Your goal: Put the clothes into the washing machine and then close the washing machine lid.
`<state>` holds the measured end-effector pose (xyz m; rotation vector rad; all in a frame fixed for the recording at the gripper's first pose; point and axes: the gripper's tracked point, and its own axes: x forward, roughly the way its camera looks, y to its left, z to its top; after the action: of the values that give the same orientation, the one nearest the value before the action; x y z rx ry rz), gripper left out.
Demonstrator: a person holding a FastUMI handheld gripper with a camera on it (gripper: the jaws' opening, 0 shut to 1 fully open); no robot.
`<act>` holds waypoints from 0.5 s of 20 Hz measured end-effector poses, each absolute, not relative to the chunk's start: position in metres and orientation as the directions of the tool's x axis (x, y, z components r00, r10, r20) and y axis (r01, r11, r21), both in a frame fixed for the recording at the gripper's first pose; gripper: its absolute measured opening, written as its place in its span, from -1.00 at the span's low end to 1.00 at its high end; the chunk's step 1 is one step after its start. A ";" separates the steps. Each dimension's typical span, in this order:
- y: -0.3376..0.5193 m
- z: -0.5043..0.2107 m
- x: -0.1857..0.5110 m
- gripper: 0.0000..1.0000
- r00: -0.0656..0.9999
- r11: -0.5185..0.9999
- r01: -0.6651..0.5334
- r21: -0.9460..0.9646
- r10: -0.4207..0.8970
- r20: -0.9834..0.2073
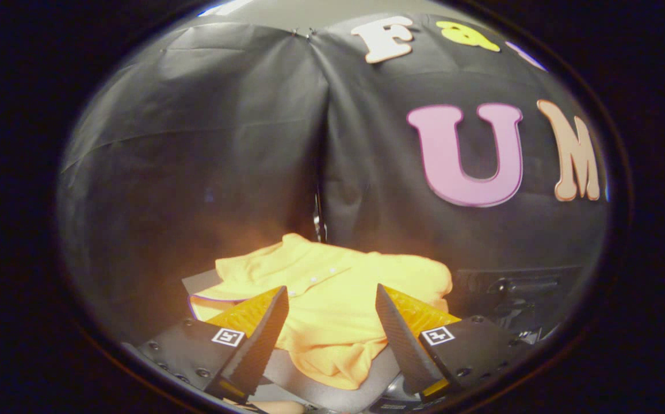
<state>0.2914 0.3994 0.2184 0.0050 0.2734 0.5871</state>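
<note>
Black cloth walling (pixel 206 172) takes up most of the scene, two sheets meeting at a seam that runs down the middle, so it is the biggest thing in view by far. Below it, in the lower centre of the frame, lies one yellow shirt (pixel 332 299), crumpled on a dark flat surface (pixel 309 388) whose grey edge shows under the hem. The shirt spreads wider than it is deep, its long axis running left to right across the fingers' line, with a collar or trimmed edge at lower left and a row of small buttons near the middle. To the lower right sits a dark boxy thing (pixel 511 293) I cannot identify; it may be part of the washing machine, but that is a guess. Smallest and nearest is the single gripper (pixel 332 313), its two fingers spread wide apart and clasping nothing. The shirt lies straight ahead and a little below them, its near fold showing in the gap between the tips; whether the tips touch the fabric I cannot tell. Judging from this, the pick is not yet made, and a short push forward and down would put cloth between the fingers.
</note>
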 end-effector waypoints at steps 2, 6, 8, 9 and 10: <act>0.403 0.203 0.297 0.91 0.783 0.839 -0.536 0.096 0.537 -0.314; 0.402 0.183 0.301 0.92 0.760 0.844 -0.524 0.114 0.524 -0.384; 0.401 0.179 0.303 0.92 0.754 0.843 -0.526 0.113 0.523 -0.397; 0.402 0.176 0.303 0.92 0.751 0.842 -0.528 0.108 0.522 -0.404; 0.401 0.175 0.303 0.91 0.751 0.842 -0.533 0.087 0.518 -0.410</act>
<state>0.3032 0.4013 0.1748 -0.0360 0.4372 0.5743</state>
